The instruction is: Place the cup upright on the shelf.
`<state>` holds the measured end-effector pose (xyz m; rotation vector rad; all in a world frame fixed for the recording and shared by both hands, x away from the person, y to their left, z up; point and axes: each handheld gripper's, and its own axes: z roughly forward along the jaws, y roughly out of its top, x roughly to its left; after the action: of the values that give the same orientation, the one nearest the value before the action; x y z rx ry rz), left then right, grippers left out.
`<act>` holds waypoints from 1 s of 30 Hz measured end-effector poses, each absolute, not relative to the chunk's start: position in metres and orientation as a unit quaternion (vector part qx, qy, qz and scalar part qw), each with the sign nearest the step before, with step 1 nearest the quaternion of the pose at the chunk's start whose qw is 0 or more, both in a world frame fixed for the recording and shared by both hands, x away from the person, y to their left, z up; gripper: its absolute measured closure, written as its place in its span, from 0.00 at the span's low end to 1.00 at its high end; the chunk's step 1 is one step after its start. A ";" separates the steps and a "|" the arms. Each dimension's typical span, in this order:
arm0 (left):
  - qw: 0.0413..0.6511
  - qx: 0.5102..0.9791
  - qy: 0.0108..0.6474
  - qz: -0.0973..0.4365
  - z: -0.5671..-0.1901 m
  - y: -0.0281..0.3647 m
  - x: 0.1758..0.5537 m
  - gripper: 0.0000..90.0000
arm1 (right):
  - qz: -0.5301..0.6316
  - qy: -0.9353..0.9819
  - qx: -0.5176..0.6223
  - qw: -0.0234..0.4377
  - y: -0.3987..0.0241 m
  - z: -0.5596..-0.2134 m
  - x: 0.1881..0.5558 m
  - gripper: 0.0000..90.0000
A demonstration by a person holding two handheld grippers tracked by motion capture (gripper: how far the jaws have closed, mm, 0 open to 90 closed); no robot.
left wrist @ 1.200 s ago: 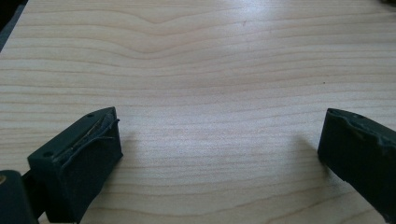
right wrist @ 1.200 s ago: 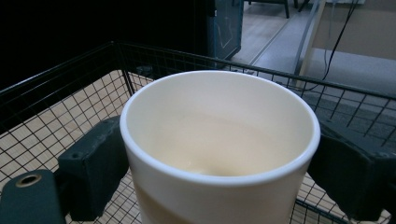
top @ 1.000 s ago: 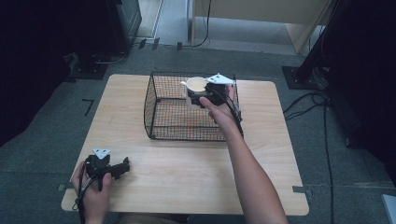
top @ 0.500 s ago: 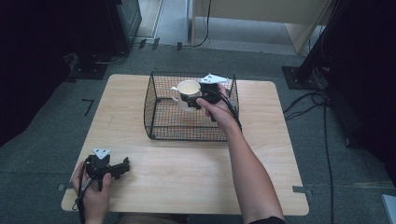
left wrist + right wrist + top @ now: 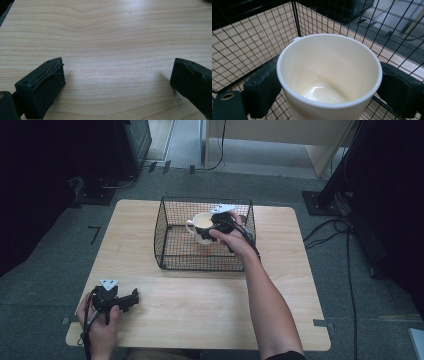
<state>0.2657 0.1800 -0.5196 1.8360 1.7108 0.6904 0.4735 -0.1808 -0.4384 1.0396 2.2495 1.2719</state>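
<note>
Mug gripped inside the wire basket

Nearest us, our left gripper (image 5: 131, 299) rests on the table (image 5: 200, 295) at its near left corner, jaws spread wide over bare wood with nothing between them; farther off, our right gripper (image 5: 212, 226) reaches into the black wire basket (image 5: 165, 240) in the middle of the table, its jaws clamped on both sides of a cream mug (image 5: 329, 75), upright, empty, handle pointing away; we can read no writing on any of it

Your cream-white ceramic mug (image 5: 329, 77) stands upright and empty, handle turned away from you. It sits inside the black wire mesh basket (image 5: 172, 247).
</note>
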 end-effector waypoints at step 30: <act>0.267 0.681 0.632 0.254 -0.520 0.180 0.266 0.00 | 0.391 0.826 0.365 0.179 -0.180 -0.434 0.474 0.00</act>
<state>0.2657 0.1799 -0.5196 1.8381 1.7065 0.6866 0.4735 -0.1805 -0.4344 1.0319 2.3351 1.1047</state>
